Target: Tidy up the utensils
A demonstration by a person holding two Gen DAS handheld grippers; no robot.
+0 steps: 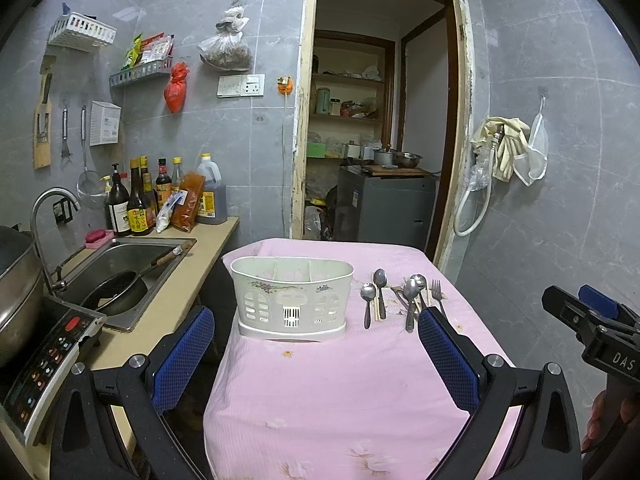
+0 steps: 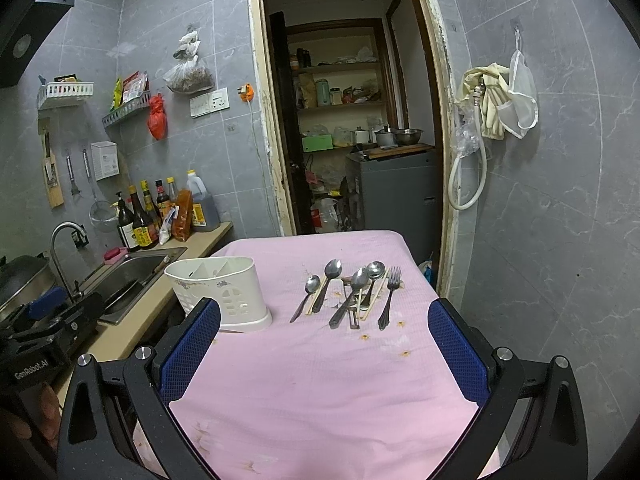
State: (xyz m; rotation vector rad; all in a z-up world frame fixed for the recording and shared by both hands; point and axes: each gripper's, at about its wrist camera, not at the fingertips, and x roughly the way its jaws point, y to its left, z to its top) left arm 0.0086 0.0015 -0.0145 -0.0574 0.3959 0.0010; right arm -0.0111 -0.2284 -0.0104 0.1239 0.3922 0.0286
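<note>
The left gripper (image 1: 316,340) is held level with its jaws spread wide, the blue-padded fingers (image 1: 182,350) far apart and nothing between them. The right gripper (image 2: 324,334) is likewise gaping and empty, its blue fingers (image 2: 456,350) well separated; seen from the left wrist view it hovers off to the side. A hand (image 1: 600,420) grips its handle at the frame's edge, though only a sliver shows.

Pink tablecloth (image 2: 320,360), faint floral print; cream caddy (image 1: 292,296), purple flowers; silver spoons (image 2: 333,276).
</note>
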